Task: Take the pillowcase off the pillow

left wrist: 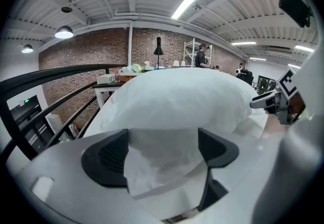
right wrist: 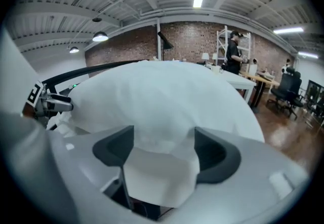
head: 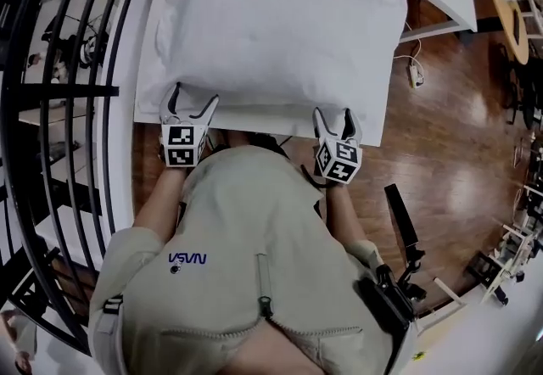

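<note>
Beige zip-front jacket [head: 246, 229] fills 6 o'clock, a white cloth pillowcase [head: 280, 25] still on its plump pillow lies on a white tabletop [head: 146, 85] at 12 o'clock, and the left gripper [head: 195, 98] and right gripper [head: 334, 117] sit at its 7 and 5 o'clock, jaws wide apart around loose cloth.

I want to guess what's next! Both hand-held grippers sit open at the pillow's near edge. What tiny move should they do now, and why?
Probably close both. The left hand-held gripper and right hand-held gripper are open, with the loose edge of the pillowcase between their jaws, unpinched; a grip should come before pulling.
</note>
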A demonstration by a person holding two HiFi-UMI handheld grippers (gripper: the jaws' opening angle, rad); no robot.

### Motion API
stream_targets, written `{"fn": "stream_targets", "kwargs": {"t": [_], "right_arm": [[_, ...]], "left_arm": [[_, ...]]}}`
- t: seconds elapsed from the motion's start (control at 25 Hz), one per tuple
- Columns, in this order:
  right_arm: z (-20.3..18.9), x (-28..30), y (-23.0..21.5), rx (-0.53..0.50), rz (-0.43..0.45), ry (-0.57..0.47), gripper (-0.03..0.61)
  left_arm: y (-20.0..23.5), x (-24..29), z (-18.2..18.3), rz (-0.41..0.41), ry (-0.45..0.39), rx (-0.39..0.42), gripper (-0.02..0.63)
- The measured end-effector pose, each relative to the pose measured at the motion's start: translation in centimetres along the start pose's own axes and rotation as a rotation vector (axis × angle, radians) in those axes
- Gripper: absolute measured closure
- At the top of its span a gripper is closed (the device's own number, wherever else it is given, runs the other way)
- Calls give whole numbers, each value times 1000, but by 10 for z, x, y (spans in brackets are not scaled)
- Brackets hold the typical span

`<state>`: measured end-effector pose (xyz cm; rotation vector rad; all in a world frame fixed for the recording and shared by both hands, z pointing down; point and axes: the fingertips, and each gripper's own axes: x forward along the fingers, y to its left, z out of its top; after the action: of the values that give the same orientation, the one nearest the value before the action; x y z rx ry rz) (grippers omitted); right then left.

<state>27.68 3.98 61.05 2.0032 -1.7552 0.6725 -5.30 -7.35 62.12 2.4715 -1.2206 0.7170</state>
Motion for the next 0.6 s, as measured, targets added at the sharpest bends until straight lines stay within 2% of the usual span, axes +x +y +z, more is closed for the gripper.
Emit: {"fn": "stream_targets", "kwargs": {"t": [0.2,0.32,0.36,0.44,0.6], "right_arm": [[8,4,-21,-85,-81,-20,202],[15,23,-26,-140,-105,-10,215],[20,27,-24,-158,-106,-16,239],[30,29,-16,-194,-101,-45,336],[50,15,-6,-223,-113,-124,517]], "left_arm": [[0,11,-2,35,27,-3,199],[1,20,2,47,52,1,282],[-2,22,3,41,58,12,312],[-9,23,8,25,57,31,389],[-15,15,28,9,-10,30,539]]}}
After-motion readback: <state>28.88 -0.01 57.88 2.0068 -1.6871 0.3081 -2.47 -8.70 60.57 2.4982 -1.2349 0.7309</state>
